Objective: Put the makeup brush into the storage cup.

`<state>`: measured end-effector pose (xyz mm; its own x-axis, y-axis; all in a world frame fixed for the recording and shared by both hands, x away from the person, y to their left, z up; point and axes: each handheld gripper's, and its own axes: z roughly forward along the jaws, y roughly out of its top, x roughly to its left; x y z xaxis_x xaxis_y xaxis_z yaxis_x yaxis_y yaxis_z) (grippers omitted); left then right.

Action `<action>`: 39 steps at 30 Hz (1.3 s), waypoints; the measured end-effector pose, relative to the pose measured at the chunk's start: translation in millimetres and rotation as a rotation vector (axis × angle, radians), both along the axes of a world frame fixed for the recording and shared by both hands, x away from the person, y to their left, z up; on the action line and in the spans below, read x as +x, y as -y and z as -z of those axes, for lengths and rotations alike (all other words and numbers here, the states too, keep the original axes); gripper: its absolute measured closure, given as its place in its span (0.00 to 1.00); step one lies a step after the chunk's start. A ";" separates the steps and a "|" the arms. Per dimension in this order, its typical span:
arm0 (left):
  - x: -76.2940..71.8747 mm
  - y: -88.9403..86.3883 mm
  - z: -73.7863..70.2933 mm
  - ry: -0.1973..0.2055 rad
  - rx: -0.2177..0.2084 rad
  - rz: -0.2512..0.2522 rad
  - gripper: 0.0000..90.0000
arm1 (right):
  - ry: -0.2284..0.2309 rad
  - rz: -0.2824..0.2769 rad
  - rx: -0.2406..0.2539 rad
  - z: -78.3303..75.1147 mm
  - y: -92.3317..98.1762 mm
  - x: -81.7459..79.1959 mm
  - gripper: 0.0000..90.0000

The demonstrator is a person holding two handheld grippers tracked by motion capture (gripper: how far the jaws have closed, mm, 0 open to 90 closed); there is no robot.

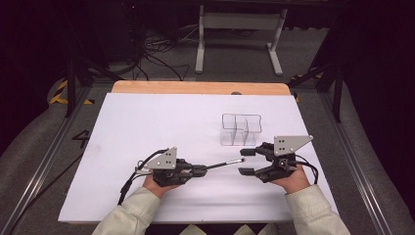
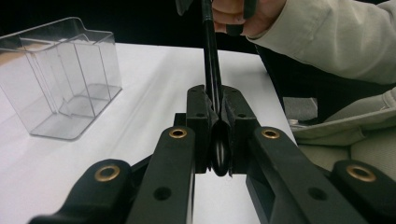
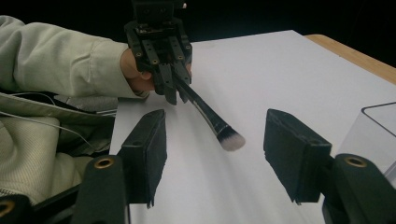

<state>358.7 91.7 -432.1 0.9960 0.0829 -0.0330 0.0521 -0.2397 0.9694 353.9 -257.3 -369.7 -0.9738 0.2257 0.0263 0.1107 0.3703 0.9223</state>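
The makeup brush (image 1: 222, 164) sits in my left gripper (image 1: 198, 170), with my jaws squeezed tight on its black handle. It sticks out toward my right gripper (image 1: 244, 161), above the white table (image 1: 147, 127), and its soft end hangs in the air.

From above, the brush looks like a thin dark stick with a shiny bit near the end. My right gripper view shows more: the hairs (image 3: 232, 139) are white with a dark band, fluffy and clean. My left gripper view shows the handle's round end (image 2: 219, 151) tucked behind my pads.

My right gripper is partly open and holds nothing. The brush tip seems to sit between its jaws, not touching, though I can't be sure how near. The clear plastic box (image 1: 241, 129) stands just behind it.
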 end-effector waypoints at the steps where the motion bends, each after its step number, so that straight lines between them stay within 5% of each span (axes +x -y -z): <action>1: -0.2 0.3 0.1 -0.001 -0.007 -0.001 0.92 | -0.002 0.002 0.003 1.0 0.2 0.4 0.44; 13: -0.3 2.9 2.1 0.002 -0.013 0.006 0.92 | -0.019 -0.016 0.005 8.3 -5.2 1.5 0.52; 32: -1.8 6.1 4.0 0.020 0.001 0.028 0.92 | -0.036 -0.048 0.026 10.4 -4.2 2.1 0.86; 39: -1.3 5.9 4.7 0.014 0.004 0.031 0.92 | -0.056 -0.062 0.045 11.9 -3.1 3.7 0.87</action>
<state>357.4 85.8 -436.8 0.9984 0.0525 -0.0190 0.0314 -0.2451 0.9690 357.5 -254.2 -381.6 -0.9826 0.1626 0.0899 0.1409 0.3366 0.9311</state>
